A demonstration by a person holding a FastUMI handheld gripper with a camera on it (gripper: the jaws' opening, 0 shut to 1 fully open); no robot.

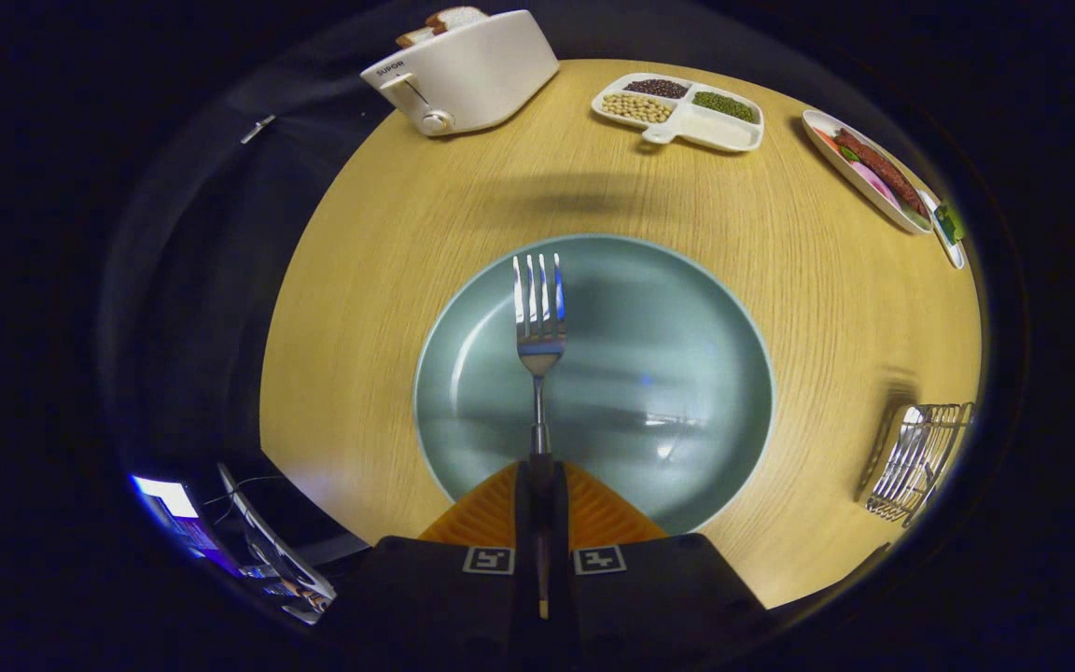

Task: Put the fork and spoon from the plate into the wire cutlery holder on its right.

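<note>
Hand-held gripper (540,481) clenched on fork (538,322) handle, tines pointing fwd over the plate (687,467) at counter (407,280) near edge. Wire cutlery holder (915,462) sits at counter's right edge, well apart.

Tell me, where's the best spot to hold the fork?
The handle, from its near end, as the tool does now. The fork is long and thin, its tines pointing away over the plate, and the handle sits clamped between both fingers, leaving the tines free, probably to drop into the holder.
</note>
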